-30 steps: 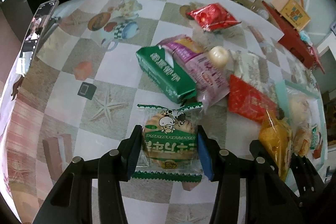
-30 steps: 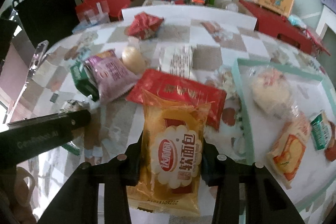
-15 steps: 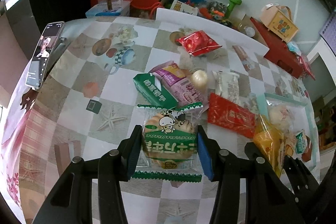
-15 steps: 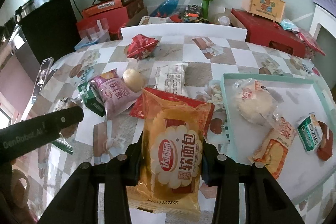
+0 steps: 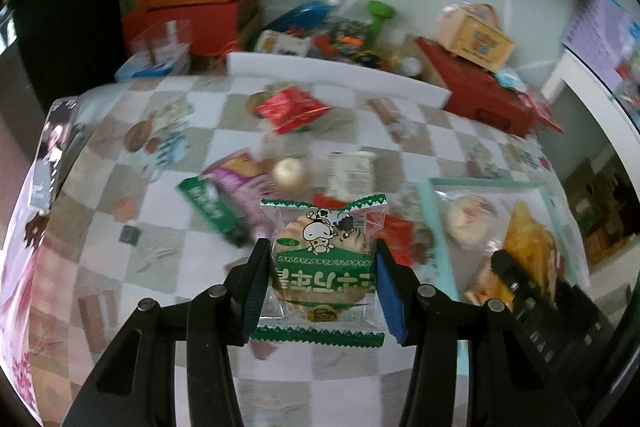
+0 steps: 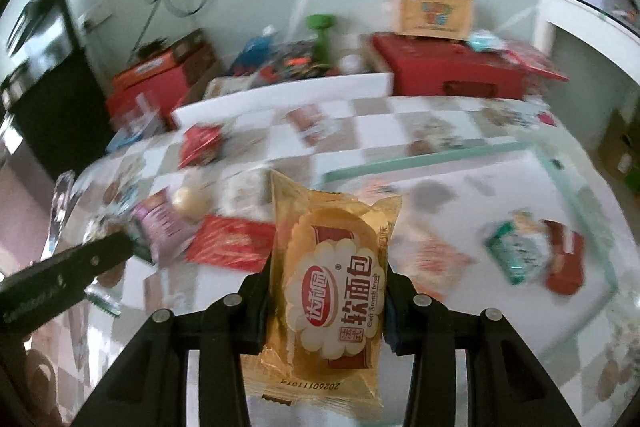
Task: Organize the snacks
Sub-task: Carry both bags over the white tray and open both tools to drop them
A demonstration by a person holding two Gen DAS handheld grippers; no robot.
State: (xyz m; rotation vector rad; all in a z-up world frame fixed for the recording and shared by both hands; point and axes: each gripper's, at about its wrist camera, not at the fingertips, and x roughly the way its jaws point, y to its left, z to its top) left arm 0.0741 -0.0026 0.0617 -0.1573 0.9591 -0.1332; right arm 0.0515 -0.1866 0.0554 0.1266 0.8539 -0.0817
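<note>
While both grippers tilt down over the checkered table [image 5: 280, 131], the left gripper [image 5: 322, 281] clamps a green-trimmed bun packet [image 5: 322, 259] and the right gripper [image 6: 326, 297] clamps a yellow bread packet [image 6: 332, 291].

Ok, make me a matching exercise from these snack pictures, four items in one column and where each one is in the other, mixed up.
Things:
1. green-edged cookie packet
2. yellow soft bread packet
3. red crinkled packet
4. small green-and-white packet

Places:
A. lying in the mint-rimmed tray
B. between the left gripper's pads
C. on the checkered tablecloth, far side
D. between the right gripper's pads

Pairs: 1-B, 2-D, 3-C, 4-A
</note>
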